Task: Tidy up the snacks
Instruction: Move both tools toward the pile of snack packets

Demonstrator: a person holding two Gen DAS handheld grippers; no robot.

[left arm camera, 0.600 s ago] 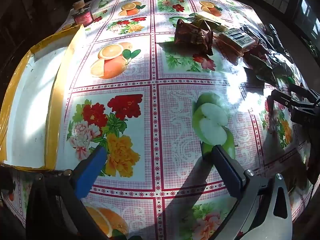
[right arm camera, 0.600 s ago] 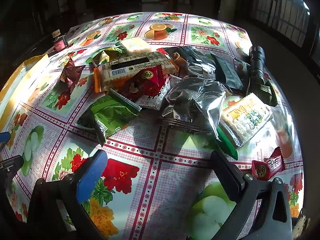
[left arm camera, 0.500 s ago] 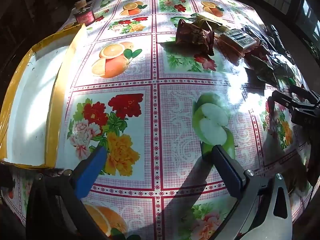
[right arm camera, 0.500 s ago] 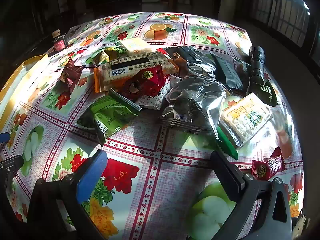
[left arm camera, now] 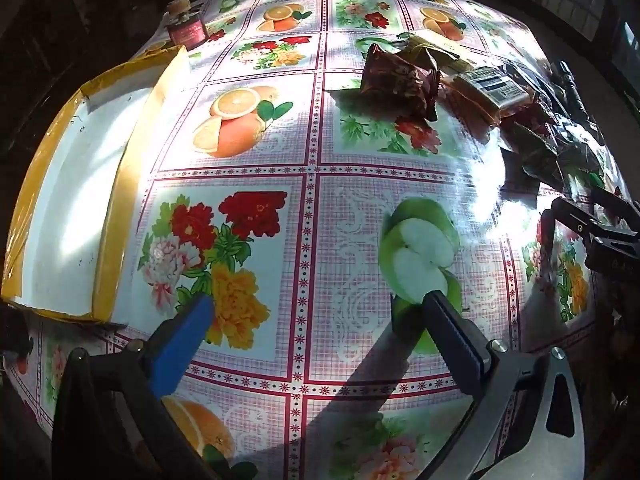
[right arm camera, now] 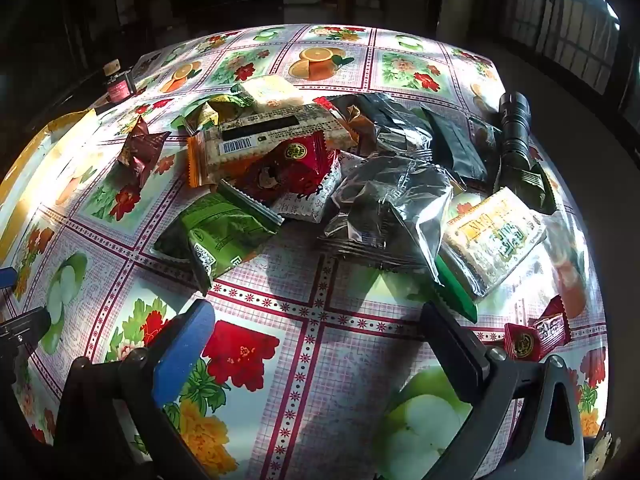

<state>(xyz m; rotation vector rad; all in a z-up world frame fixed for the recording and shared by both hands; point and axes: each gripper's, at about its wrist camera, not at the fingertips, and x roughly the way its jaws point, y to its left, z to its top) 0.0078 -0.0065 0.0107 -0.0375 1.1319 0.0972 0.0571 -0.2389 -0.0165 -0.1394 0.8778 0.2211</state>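
A heap of snack packets lies on the flowered tablecloth in the right wrist view: a green packet (right arm camera: 218, 236), a red packet (right arm camera: 288, 168), a silver packet (right arm camera: 384, 208), a biscuit pack with a barcode (right arm camera: 264, 136) and a yellow-green wafer pack (right arm camera: 494, 238). My right gripper (right arm camera: 316, 316) hangs open just in front of the heap, nothing between its fingers. A brown packet (left arm camera: 398, 80) lies apart from the heap. My left gripper (left arm camera: 316, 304) is open over bare cloth, right of the white box (left arm camera: 72, 200) with yellow rims.
A black torch (right arm camera: 516, 120) lies at the far right of the heap. A small dark red jar (left arm camera: 186, 26) stands beyond the box. Two small red sweets (right arm camera: 536, 334) lie near the right table edge. The right gripper's fingers (left arm camera: 592, 228) show at the right of the left wrist view.
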